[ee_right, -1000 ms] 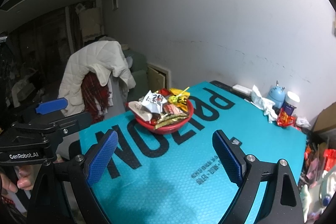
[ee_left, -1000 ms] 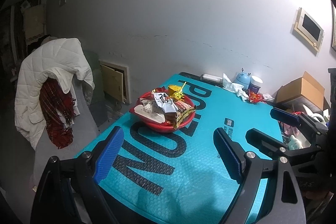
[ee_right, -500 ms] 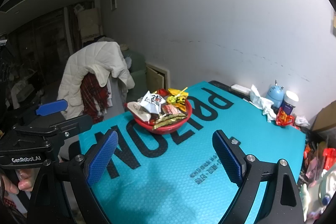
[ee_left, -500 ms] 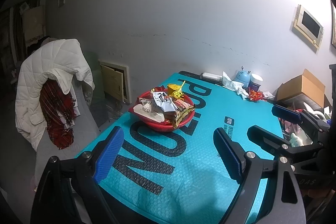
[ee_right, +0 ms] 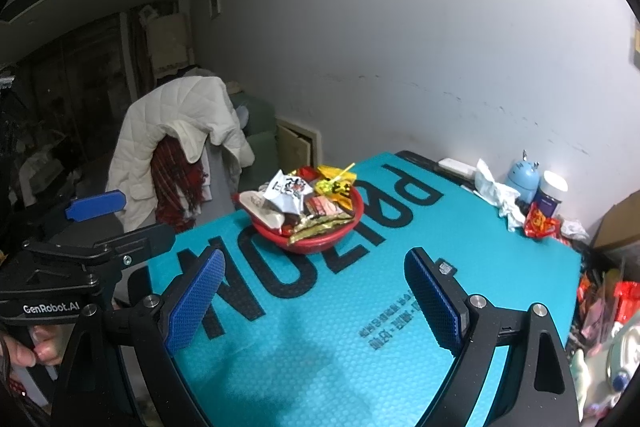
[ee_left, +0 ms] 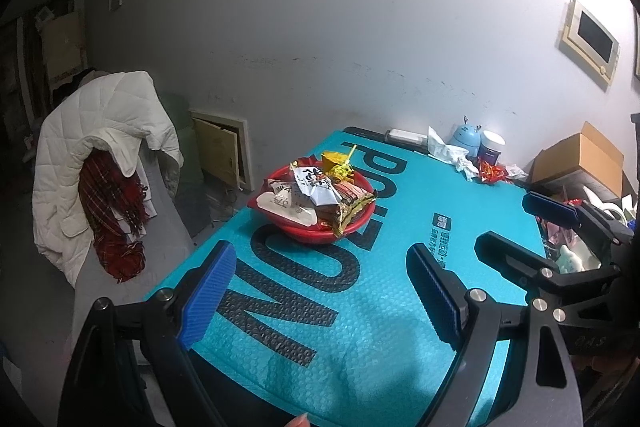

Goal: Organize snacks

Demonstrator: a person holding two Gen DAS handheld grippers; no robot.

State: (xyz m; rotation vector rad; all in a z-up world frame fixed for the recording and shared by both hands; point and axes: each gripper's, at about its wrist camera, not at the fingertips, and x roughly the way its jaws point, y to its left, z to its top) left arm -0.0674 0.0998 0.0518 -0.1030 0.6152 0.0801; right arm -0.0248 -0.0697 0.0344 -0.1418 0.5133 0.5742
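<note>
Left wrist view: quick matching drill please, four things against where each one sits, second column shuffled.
1 red bowl
2 white jacket
3 cardboard box
4 blue jar

a draped over the chair
b off the mat's far right corner
c on the teal mat, piled with snacks
d by the wall, beside the crumpled tissue

Pairs: 1-c, 2-a, 3-b, 4-d

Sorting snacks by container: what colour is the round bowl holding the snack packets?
Red: the round plastic bowl shows best in the left wrist view.
</note>
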